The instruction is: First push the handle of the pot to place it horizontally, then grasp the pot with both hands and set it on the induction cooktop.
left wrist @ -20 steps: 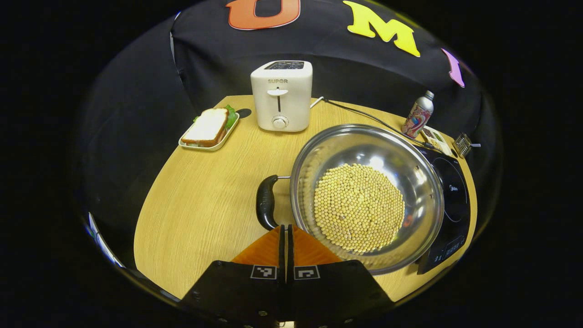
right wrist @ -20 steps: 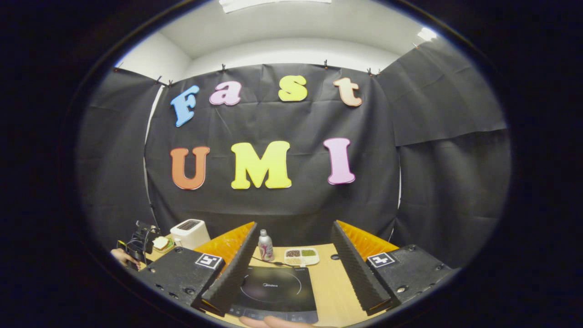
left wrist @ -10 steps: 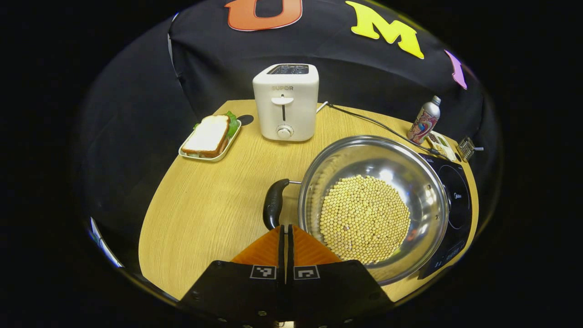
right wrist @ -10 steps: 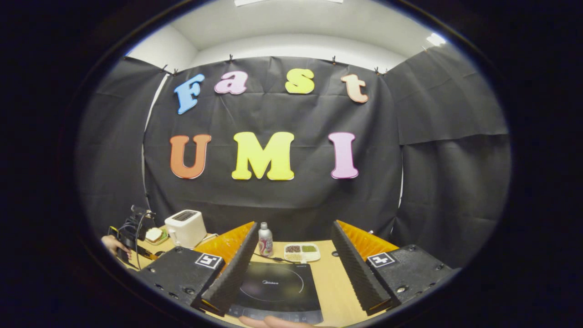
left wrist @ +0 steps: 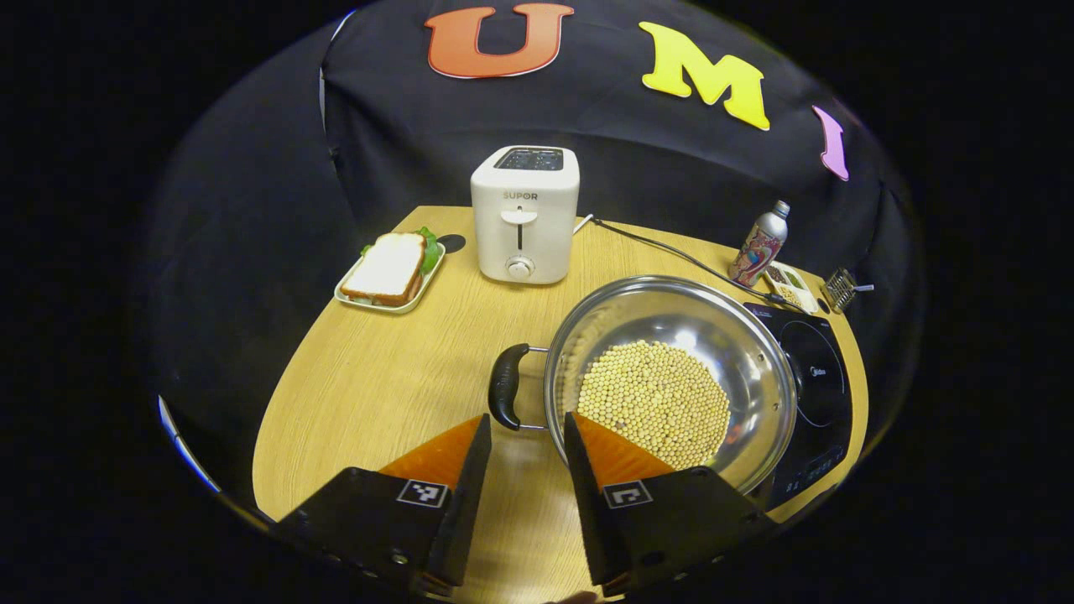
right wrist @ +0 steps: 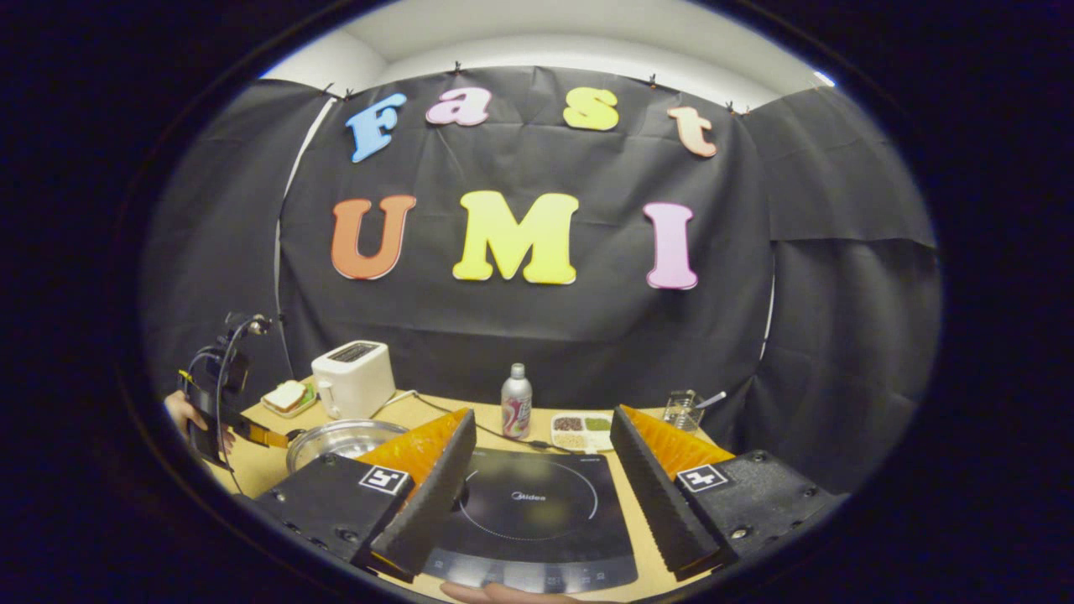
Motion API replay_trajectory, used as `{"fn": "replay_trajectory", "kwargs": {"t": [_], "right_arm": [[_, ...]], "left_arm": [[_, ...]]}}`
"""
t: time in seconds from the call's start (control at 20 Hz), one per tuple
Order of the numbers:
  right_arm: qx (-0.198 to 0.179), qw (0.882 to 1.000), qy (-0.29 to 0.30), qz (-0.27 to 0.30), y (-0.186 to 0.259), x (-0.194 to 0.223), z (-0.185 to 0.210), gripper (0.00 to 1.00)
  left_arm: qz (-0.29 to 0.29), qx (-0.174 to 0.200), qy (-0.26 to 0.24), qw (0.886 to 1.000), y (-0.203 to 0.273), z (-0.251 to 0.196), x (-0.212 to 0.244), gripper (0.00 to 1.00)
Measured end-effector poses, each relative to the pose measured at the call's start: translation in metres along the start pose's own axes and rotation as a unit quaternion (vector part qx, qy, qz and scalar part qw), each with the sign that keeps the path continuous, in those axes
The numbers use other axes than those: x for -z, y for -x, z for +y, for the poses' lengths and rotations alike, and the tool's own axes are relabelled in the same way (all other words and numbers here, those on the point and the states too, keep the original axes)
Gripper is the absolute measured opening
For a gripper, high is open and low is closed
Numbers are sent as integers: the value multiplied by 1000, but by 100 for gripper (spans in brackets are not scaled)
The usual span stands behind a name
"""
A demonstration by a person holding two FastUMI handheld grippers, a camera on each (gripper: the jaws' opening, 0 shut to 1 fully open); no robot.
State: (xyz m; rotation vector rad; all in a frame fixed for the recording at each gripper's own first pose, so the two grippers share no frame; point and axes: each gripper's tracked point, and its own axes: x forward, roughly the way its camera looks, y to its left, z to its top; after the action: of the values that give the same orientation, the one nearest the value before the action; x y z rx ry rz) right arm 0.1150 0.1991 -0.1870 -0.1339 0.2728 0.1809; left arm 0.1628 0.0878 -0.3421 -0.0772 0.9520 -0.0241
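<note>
While parted at lower centre, left gripper (left wrist: 527,436) just before pot handle (left wrist: 506,397); right gripper (right wrist: 544,436) likewise parted over cooktop (right wrist: 537,516).

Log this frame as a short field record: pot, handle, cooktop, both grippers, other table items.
pot: steel pot holding pale beans, on the table, beside the cooktop
handle: black handle, ungrasped
cooktop: induction cooktop, bare
left gripper: open, just short of the handle
right gripper: open, above the cooktop
others: toaster, sandwich tray, bottle
</note>
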Motion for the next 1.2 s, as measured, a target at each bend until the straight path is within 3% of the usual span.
{"fn": "replay_trajectory", "kwargs": {"t": [0.05,0.1,0.15,0.2,0.25,0.3,0.8,1.0,1.05,1.1,1.15,1.2], "right_arm": [[-5,1000,-2,10,-7,9,6,96],[-10,1000,-3,21,-14,19,12,97],[-14,999,-6,32,-21,27,17,96],[-16,999,-10,44,-28,36,20,100],[-17,998,-13,56,-35,45,23,97],[-20,997,-16,66,-42,53,27,100],[-51,979,-62,186,-111,143,68,97],[-69,976,-69,195,-125,159,89,100],[-75,976,-70,193,-127,161,94,97],[-75,976,-66,195,-131,164,97,100],[-73,975,-64,198,-134,168,100,96],[-71,975,-64,202,-137,171,103,100]], "left_arm": [[-4,6,1,1000,3,-3,-2,56],[-13,11,0,1000,6,-4,-4,83],[-21,17,1,1000,10,-6,-8,75],[-25,22,4,999,9,-8,-7,98],[-29,25,5,999,8,-9,-9,88],[-33,29,4,999,8,-10,-10,97],[-54,49,-25,997,-29,-18,-11,95],[-56,19,-50,997,-44,-8,-10,95],[-57,13,-54,997,-48,-6,-11,100],[-55,9,-54,997,-51,-4,-11,95],[-51,9,-53,997,-54,-4,-10,96],[-43,9,-52,998,-58,-3,-8,96]]}}
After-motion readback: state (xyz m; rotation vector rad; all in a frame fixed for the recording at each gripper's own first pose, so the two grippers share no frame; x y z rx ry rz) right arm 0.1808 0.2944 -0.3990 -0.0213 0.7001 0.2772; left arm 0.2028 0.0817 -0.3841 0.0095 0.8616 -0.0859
